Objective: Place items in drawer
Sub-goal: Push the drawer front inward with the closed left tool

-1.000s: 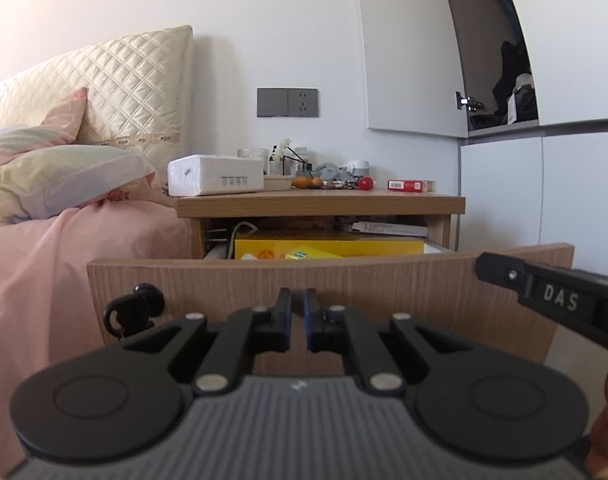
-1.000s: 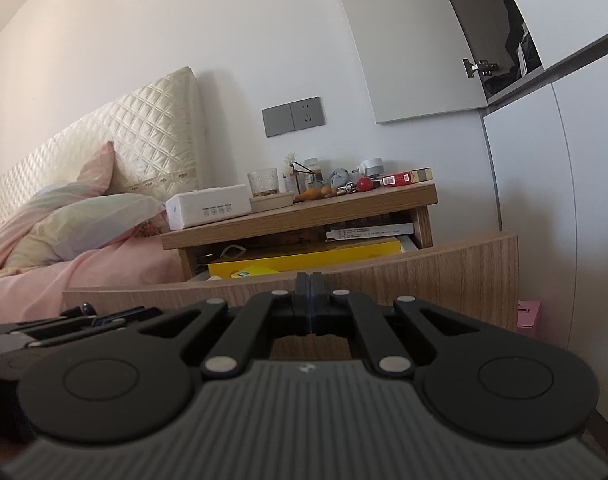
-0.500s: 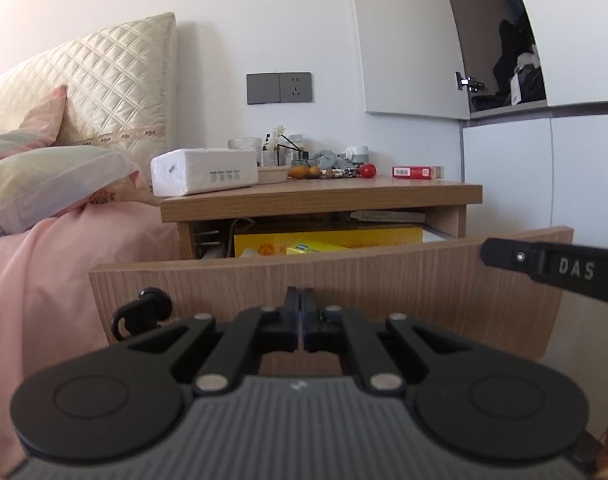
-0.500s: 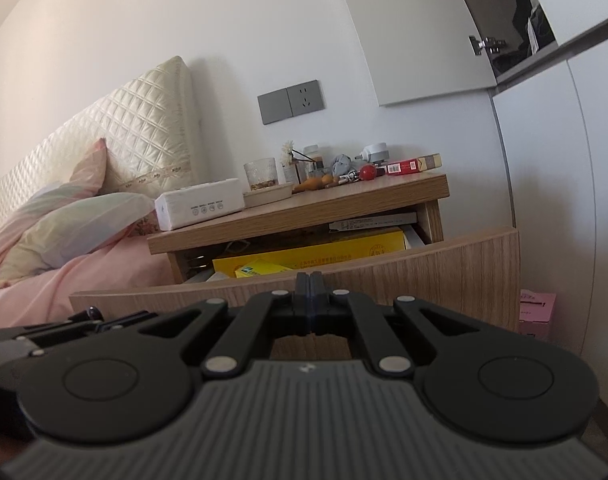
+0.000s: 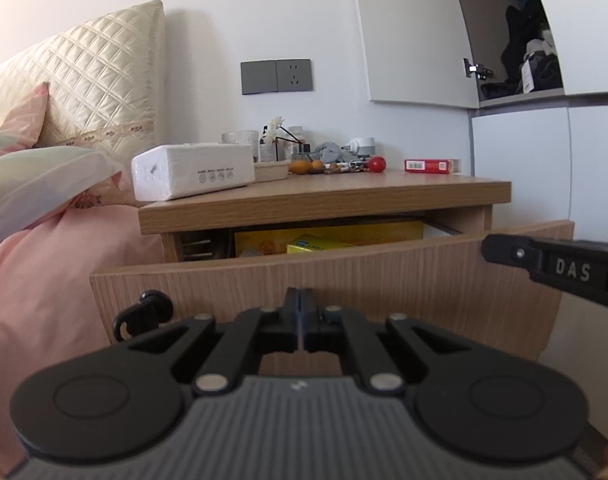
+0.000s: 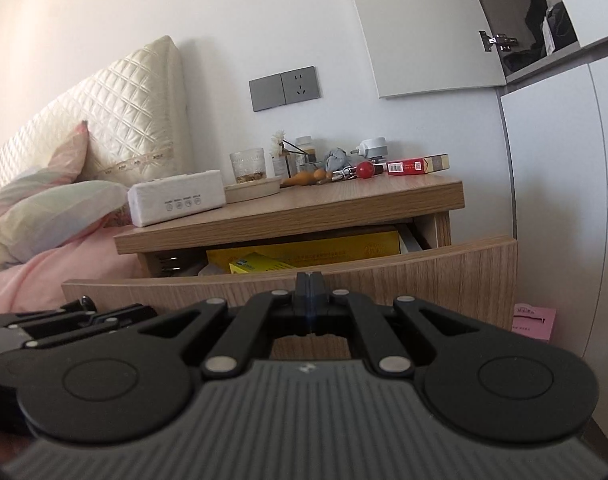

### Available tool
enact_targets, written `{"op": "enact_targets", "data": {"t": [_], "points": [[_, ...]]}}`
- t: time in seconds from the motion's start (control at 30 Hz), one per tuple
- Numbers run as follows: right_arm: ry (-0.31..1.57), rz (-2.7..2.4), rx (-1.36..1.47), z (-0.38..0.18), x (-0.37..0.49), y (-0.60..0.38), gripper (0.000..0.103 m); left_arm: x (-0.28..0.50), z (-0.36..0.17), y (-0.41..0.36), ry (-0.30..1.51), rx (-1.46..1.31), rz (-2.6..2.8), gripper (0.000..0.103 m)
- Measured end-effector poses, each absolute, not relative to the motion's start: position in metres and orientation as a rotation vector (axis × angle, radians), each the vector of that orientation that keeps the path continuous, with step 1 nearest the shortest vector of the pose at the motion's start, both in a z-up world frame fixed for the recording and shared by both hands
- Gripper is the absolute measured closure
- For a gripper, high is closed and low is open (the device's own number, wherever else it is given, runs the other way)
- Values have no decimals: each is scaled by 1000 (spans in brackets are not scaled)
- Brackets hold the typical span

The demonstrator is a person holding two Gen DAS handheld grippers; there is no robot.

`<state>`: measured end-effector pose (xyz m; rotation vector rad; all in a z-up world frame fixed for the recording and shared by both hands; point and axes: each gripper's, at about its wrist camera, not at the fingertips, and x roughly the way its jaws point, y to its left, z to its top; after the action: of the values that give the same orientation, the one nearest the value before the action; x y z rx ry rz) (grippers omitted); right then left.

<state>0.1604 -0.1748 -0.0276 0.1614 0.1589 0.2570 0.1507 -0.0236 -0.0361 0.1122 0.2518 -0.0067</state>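
Note:
A wooden nightstand (image 5: 323, 196) stands by the bed with its drawer (image 5: 343, 276) pulled out; yellow boxes (image 5: 327, 236) lie inside. On top sit a white tissue pack (image 5: 192, 172), a red box (image 5: 431, 165), a red ball (image 5: 377, 163), a glass (image 5: 240, 139) and small bottles. My left gripper (image 5: 300, 300) is shut and empty, in front of the drawer front. My right gripper (image 6: 309, 286) is shut and empty, also before the drawer (image 6: 383, 276); it shows at the right in the left wrist view (image 5: 551, 268).
A bed with pink sheets (image 5: 44, 288), pillows (image 5: 36, 184) and a quilted headboard (image 5: 96, 80) lies left. White cabinets (image 5: 543, 168) stand right, one upper door open. A pink box (image 6: 531, 320) sits on the floor by the drawer.
My left gripper's fingers have closed the small gap between them. Both views have shifted slightly, and the nightstand top sits a little lower in view.

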Motion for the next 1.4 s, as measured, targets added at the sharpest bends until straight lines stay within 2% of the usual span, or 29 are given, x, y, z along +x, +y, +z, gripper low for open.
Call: {"op": "enact_targets", "data": {"t": [0.8, 1.4], "points": [[143, 245, 140, -36, 242, -168, 102, 234, -40, -12, 255, 84, -23, 99], [143, 255, 162, -38, 265, -169, 102, 255, -42, -8, 250, 94, -32, 99]]}}
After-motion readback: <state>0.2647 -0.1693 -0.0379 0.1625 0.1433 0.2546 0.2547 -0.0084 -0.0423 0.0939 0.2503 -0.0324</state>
